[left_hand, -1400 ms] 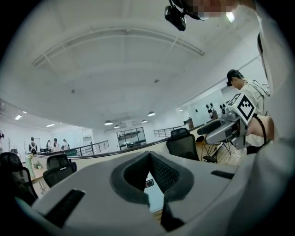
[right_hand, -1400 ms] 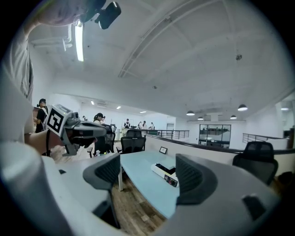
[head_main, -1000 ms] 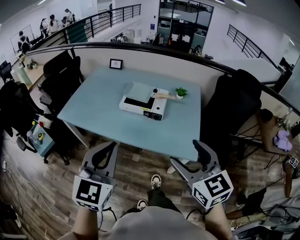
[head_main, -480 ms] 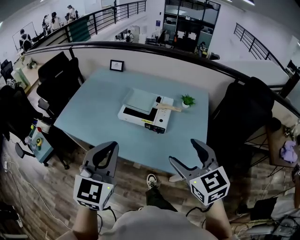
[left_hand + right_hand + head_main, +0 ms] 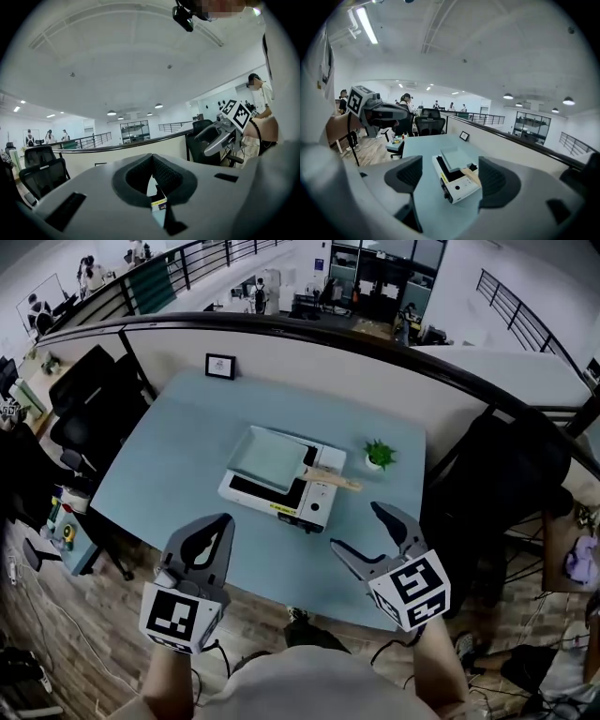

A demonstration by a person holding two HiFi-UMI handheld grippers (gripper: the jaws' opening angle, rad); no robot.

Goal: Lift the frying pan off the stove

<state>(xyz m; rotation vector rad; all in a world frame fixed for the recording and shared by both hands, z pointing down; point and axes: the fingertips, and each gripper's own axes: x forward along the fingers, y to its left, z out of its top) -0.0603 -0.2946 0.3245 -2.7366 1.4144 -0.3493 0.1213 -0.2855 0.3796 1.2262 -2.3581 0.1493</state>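
A white tabletop stove (image 5: 281,495) stands mid-table on the pale blue table (image 5: 169,474). On it sits a square pale green frying pan (image 5: 268,459), whose wooden handle (image 5: 331,481) points right. Both grippers hover at the table's near edge, short of the stove. My left gripper (image 5: 221,521) is shut with nothing in it; in the left gripper view only a slit between its jaws shows the stove (image 5: 157,204). My right gripper (image 5: 356,527) stands open and empty. The right gripper view frames the stove (image 5: 458,188), the pan (image 5: 454,159) and the handle (image 5: 471,177) between its fingers.
A small potted plant (image 5: 379,455) stands just right of the stove. A framed picture (image 5: 221,365) is at the table's far edge against a low partition. Black office chairs (image 5: 94,390) flank the table on the left, another chair (image 5: 511,474) on the right. A side cart (image 5: 64,521) sits lower left.
The table and stove have come nearer and lower in the head view. Both grippers now reach over the table's near edge instead of the floor. Jaws look unchanged.
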